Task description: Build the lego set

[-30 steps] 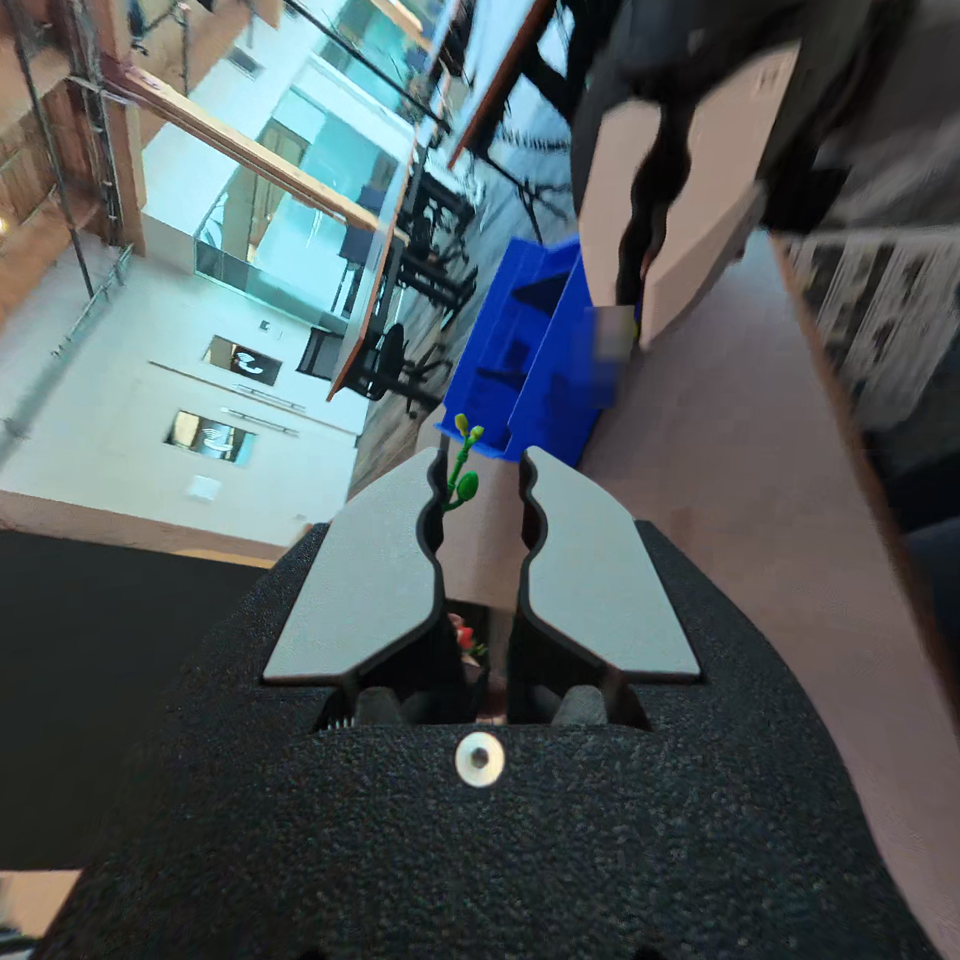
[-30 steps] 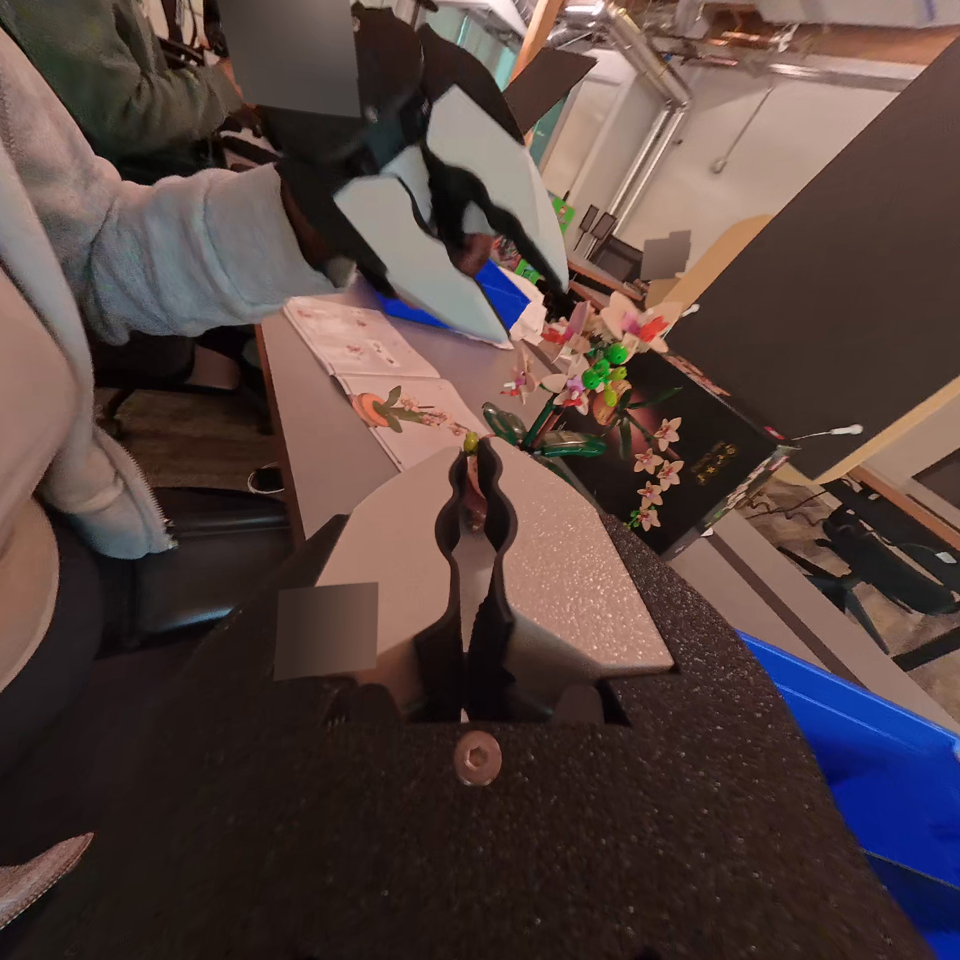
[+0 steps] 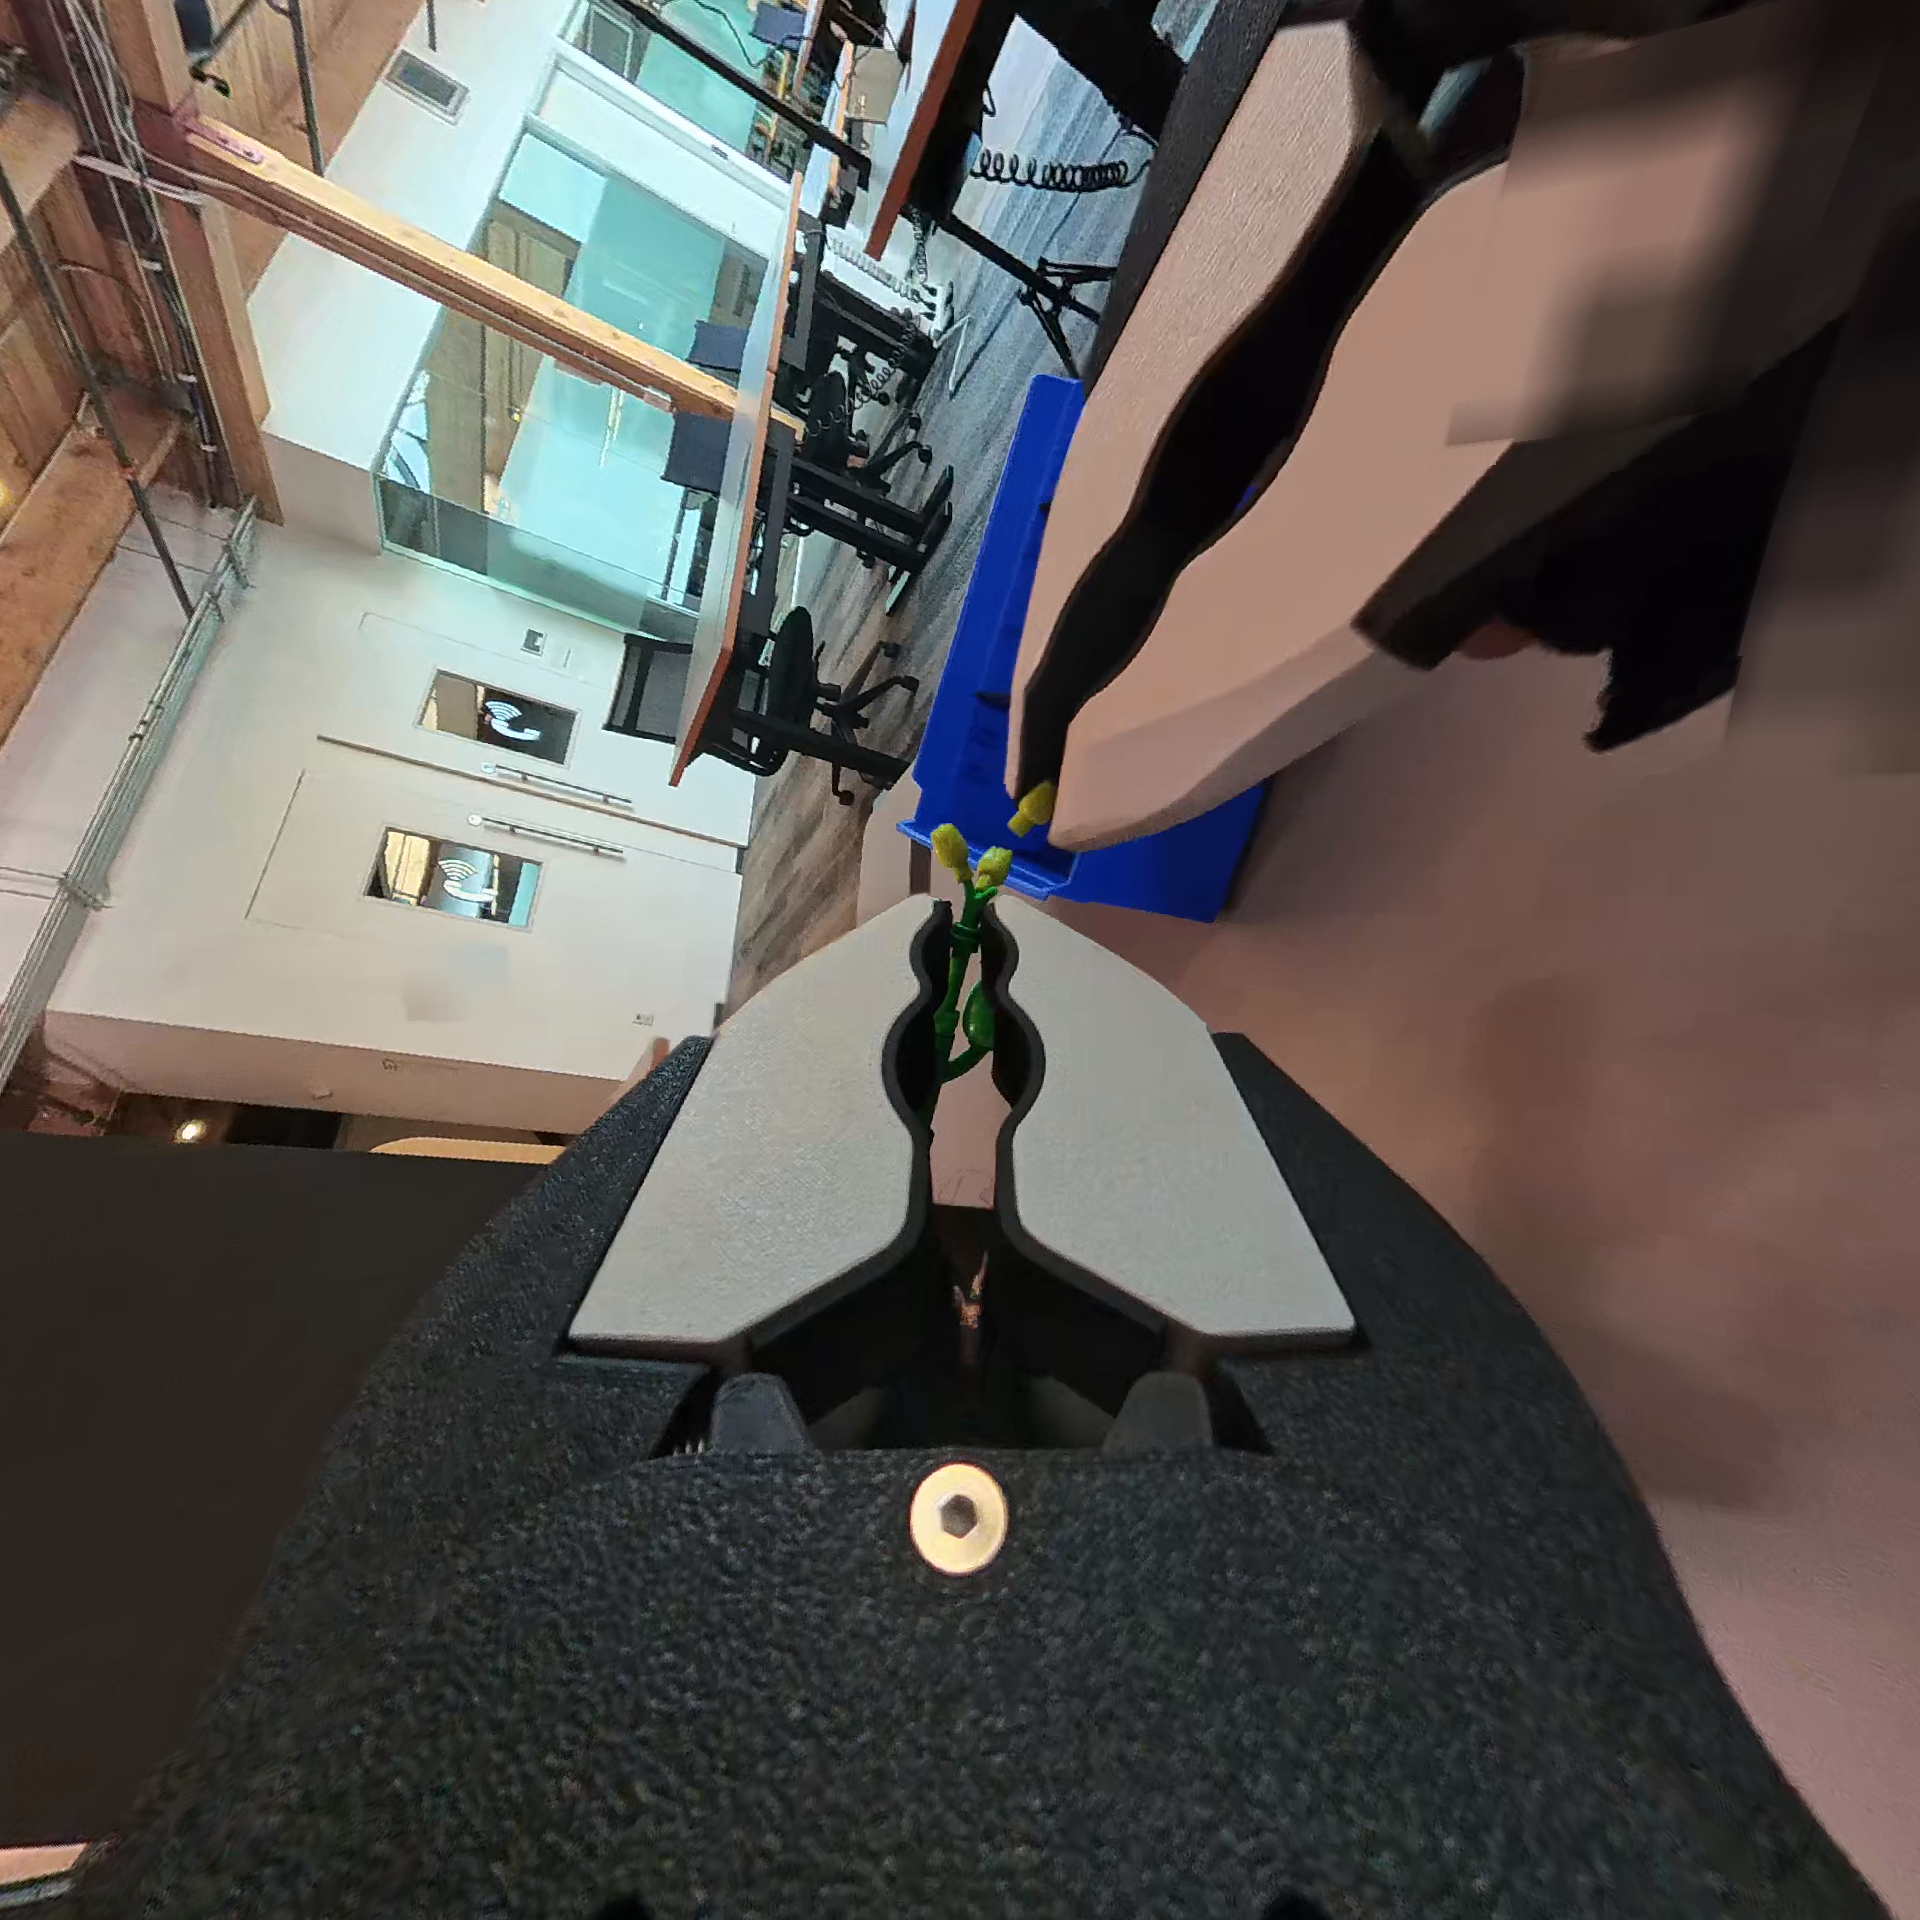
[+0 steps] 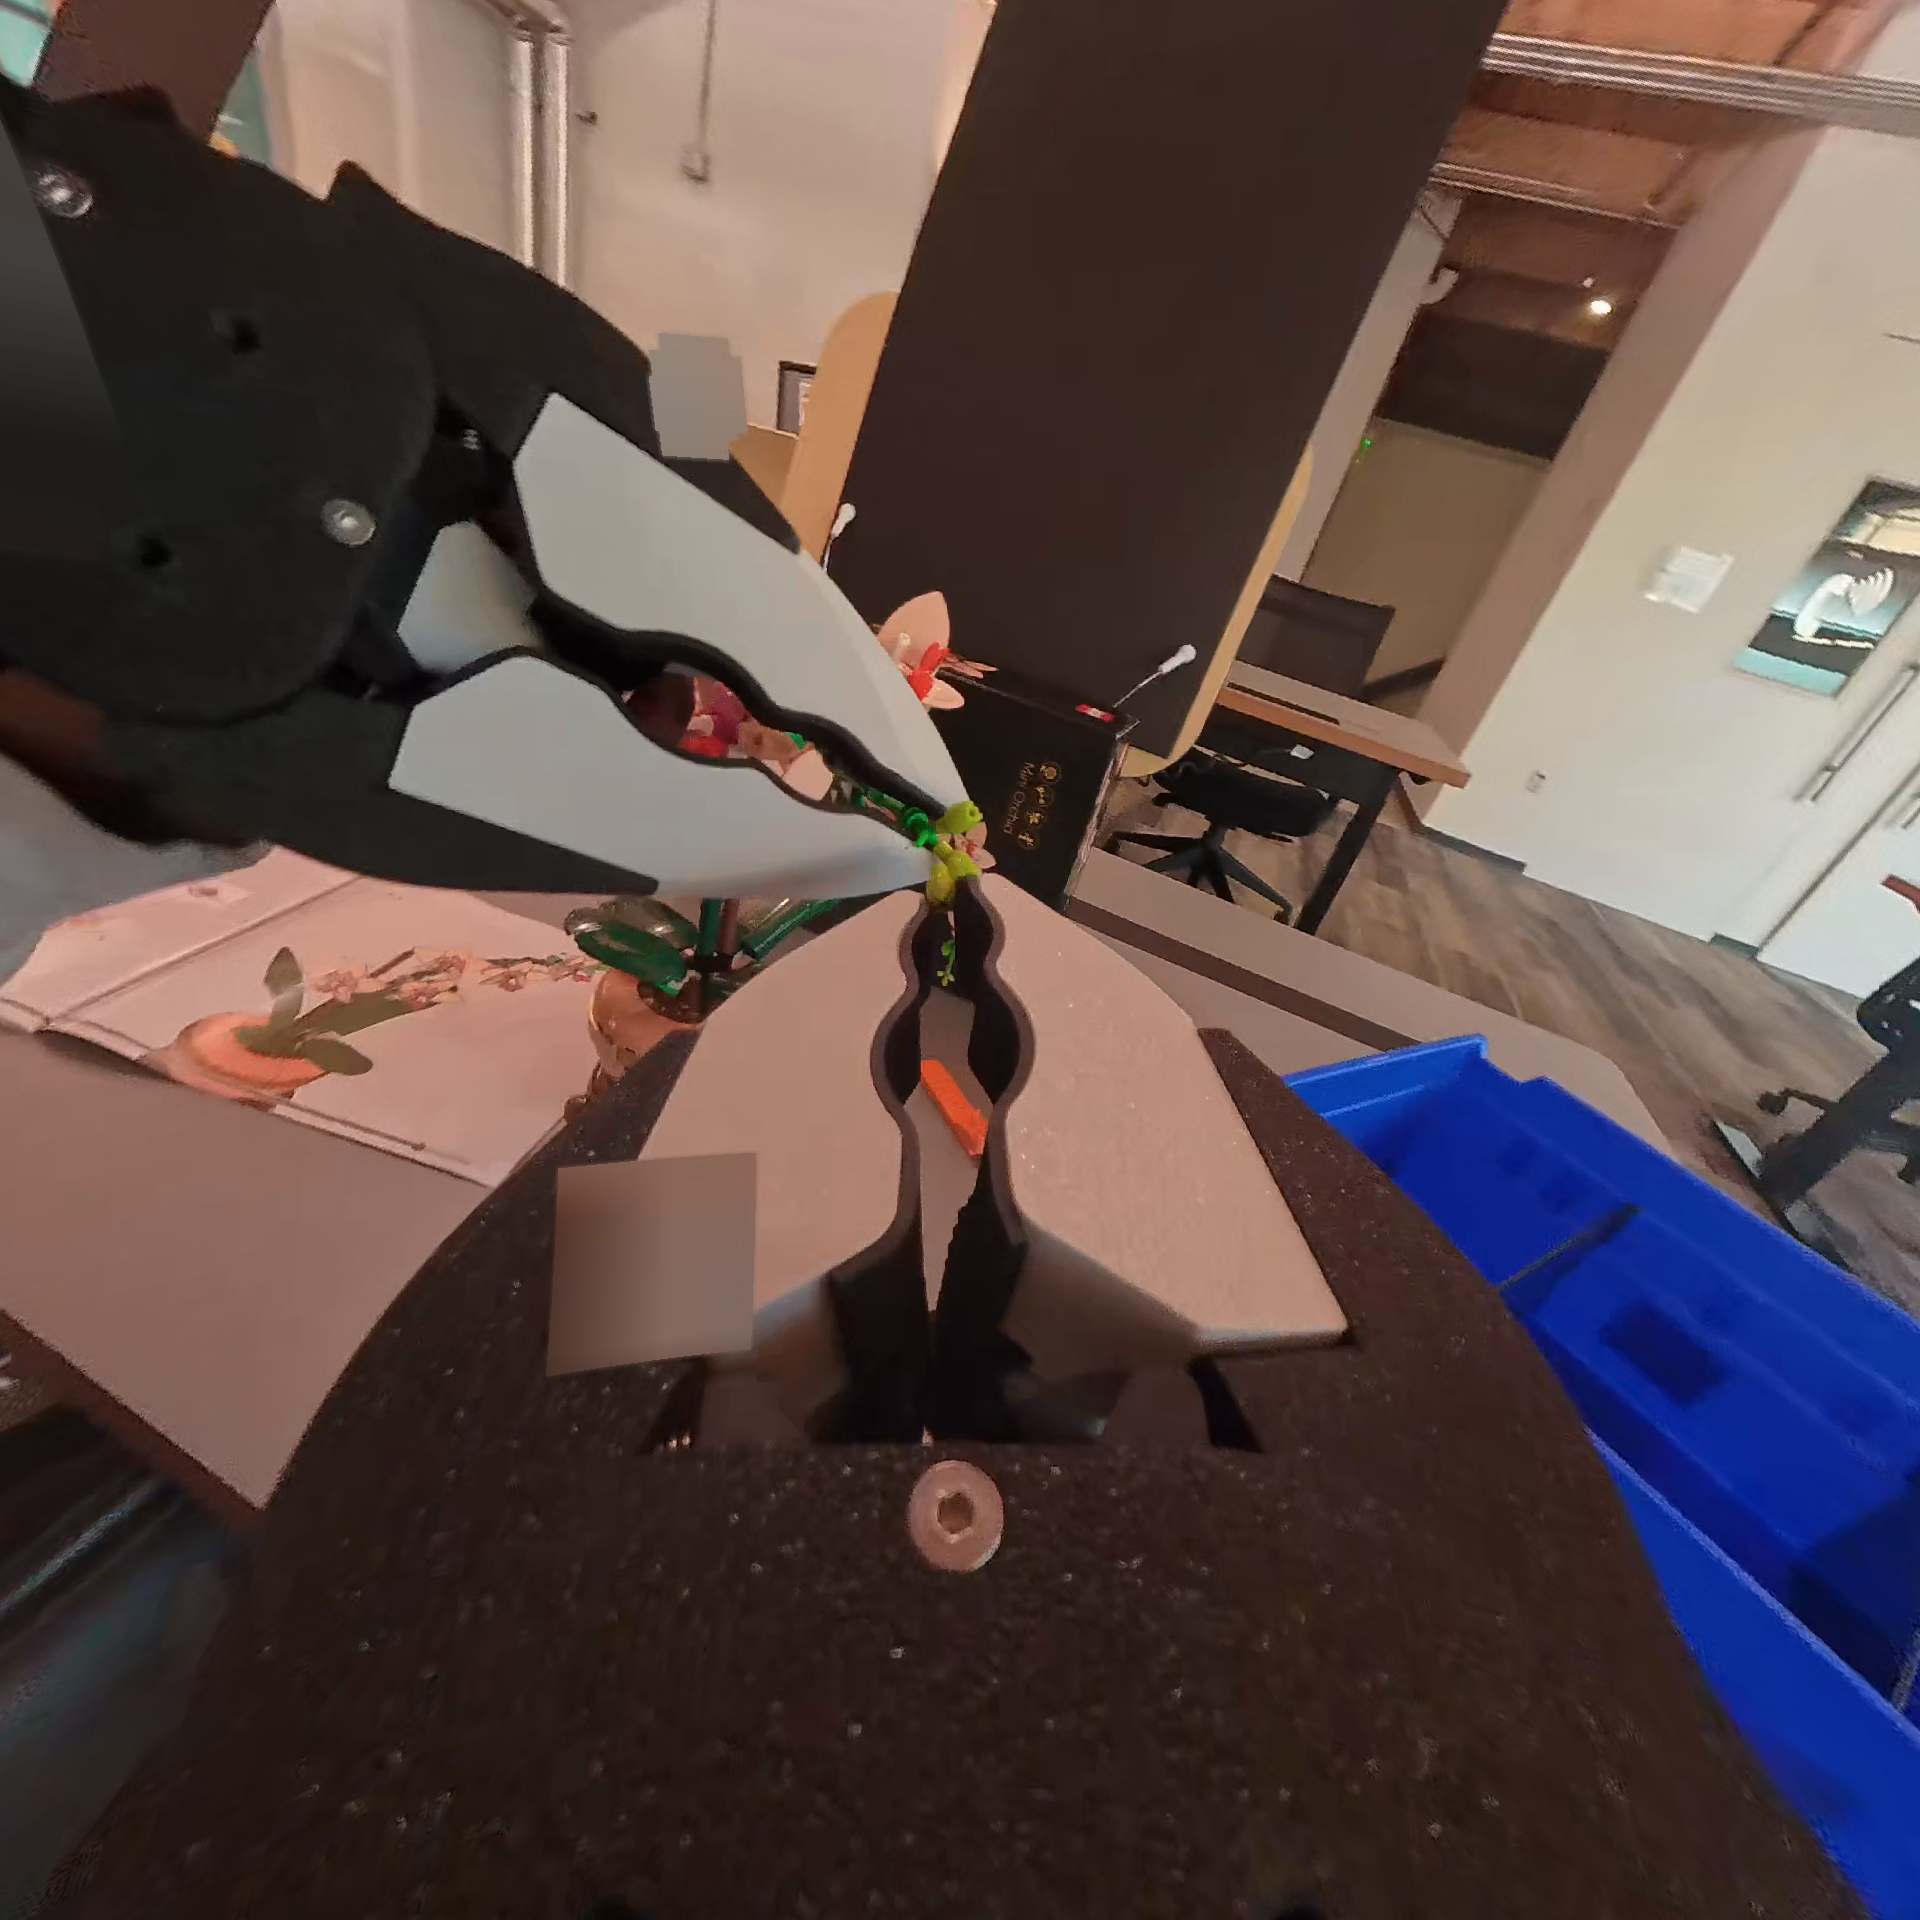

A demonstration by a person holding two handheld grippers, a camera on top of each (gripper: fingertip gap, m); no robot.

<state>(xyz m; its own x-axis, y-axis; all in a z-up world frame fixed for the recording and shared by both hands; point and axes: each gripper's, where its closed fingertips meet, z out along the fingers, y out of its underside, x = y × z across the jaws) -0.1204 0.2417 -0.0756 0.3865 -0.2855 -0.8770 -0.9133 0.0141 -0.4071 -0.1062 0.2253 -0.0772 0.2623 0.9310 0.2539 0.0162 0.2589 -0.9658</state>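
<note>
My left gripper (image 3: pixel 966 914) is shut on a thin green stem (image 3: pixel 958 1003) with two yellow-green buds (image 3: pixel 948 844) sticking out past its tips. My right gripper (image 3: pixel 1039 805) comes in from the upper right, shut on a small yellow bud piece (image 3: pixel 1035 803) just beside the stem's buds. In the right wrist view my right gripper (image 4: pixel 951 906) pinches that bud piece (image 4: pixel 942 883) at its tips. The left gripper (image 4: pixel 920 836) reaches in from the left, and its stem's tip bud (image 4: pixel 964 818) sits right above the bud piece.
A blue bin (image 4: pixel 1662 1299) stands at the right, also in the left wrist view (image 3: pixel 1039 623). An open instruction booklet (image 4: pixel 312 997), a built flower model in a pot (image 4: pixel 665 966), a black box (image 4: pixel 1039 758) and an orange piece (image 4: pixel 956 1107) lie on the grey table (image 4: pixel 208 1195).
The two grippers have come together, so the right gripper's bud piece is now beside the stem's tip. The left jaws have closed in on the stem.
</note>
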